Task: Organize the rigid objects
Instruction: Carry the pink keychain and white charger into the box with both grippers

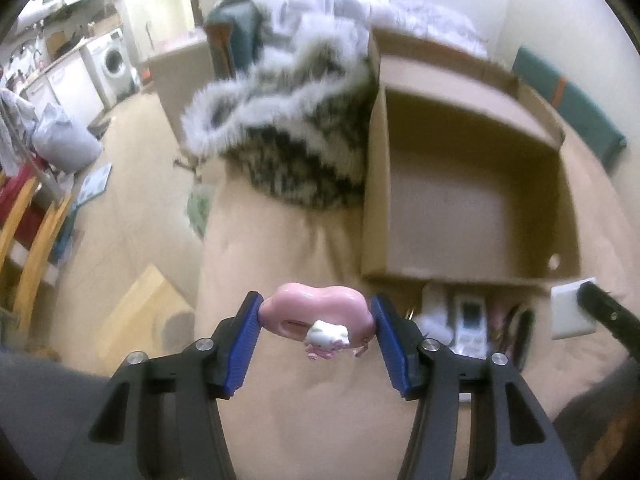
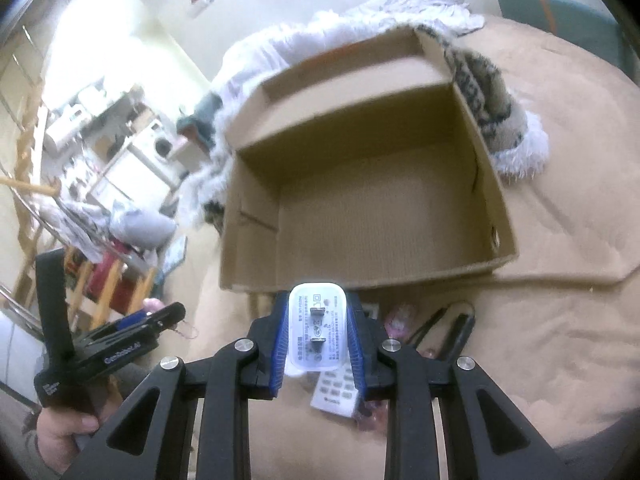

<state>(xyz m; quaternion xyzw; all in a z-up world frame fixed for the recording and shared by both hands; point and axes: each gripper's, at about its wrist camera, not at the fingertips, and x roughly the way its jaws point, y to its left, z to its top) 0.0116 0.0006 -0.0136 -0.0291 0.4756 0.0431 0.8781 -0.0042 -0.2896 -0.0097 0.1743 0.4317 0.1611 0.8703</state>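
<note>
Pink toy [image 1: 316, 316] w/ a small white figure on its front sits clamped in the left gripper [image 1: 316, 320], blue pads [image 1: 244, 344] pressing both ends, jaws fairly wide apart, held above the beige cover [image 1: 280, 240] just short of the cardboard box [image 1: 374, 184]. Right gripper [image 2: 318, 332] is narrow, pinching a white plug adapter [image 2: 318, 328], prongs facing the cam, near the box's front wall [image 2: 248, 256]. White remote [image 2: 334, 394] lies below it.
</note>
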